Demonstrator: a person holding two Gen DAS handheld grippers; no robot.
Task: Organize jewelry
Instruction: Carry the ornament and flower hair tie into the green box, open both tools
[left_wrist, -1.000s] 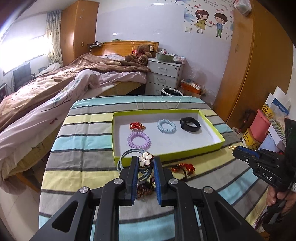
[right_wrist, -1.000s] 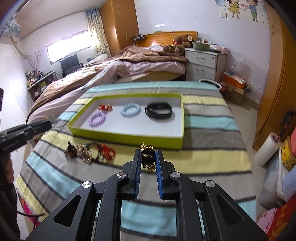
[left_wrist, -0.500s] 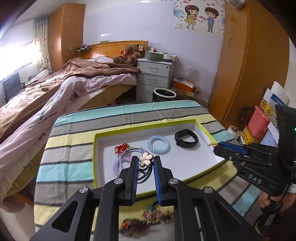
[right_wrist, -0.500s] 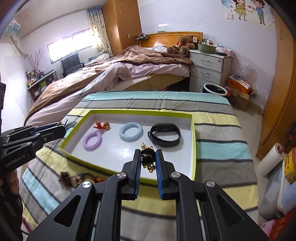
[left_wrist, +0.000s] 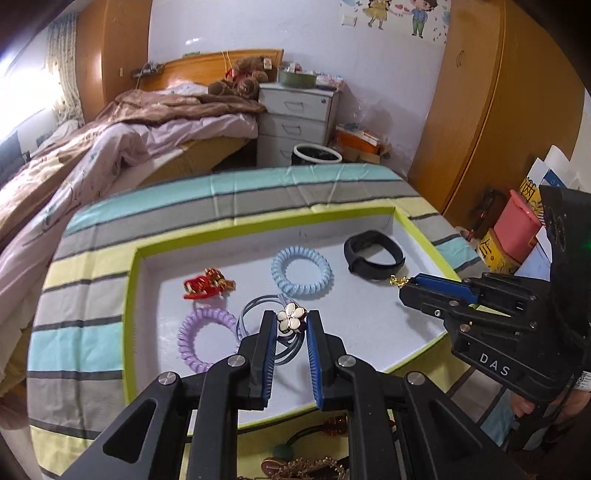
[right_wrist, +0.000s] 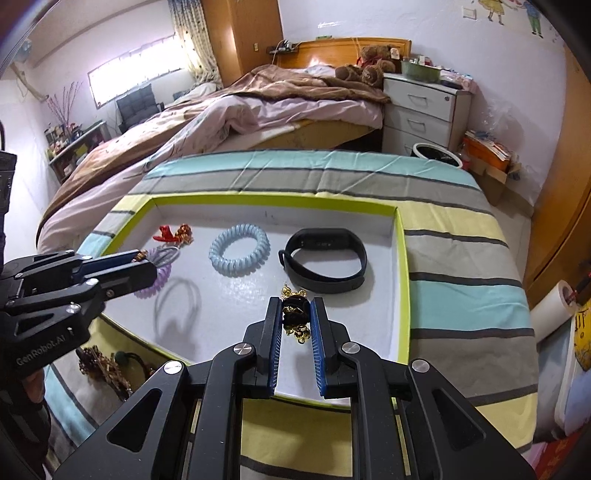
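Observation:
A white tray with a lime-green rim (left_wrist: 130, 280) (right_wrist: 403, 266) lies on the striped tablecloth. In it are a red-gold clip (left_wrist: 207, 283), a purple coil tie (left_wrist: 201, 338), a blue coil tie (left_wrist: 301, 271) (right_wrist: 239, 254) and a black wristband (left_wrist: 373, 255) (right_wrist: 325, 264). My left gripper (left_wrist: 290, 325) is shut on a blue-grey bangle with a white flower (left_wrist: 291, 318), held over the tray beside the purple tie. My right gripper (right_wrist: 294, 314) is shut on a black-and-gold bead charm (right_wrist: 294, 312), held over the tray in front of the wristband.
More jewelry lies on the cloth in front of the tray: a beaded brown-gold pile (right_wrist: 103, 365) (left_wrist: 306, 467). A bed (right_wrist: 229, 110), a white nightstand (right_wrist: 421, 110) and a bin (left_wrist: 317, 154) stand behind the table. Boxes and a pink container (left_wrist: 517, 225) stand at the right.
Both grippers have moved forward from the cloth in front of the tray to over the tray, each still carrying its piece. The tray now looks closer in both views.

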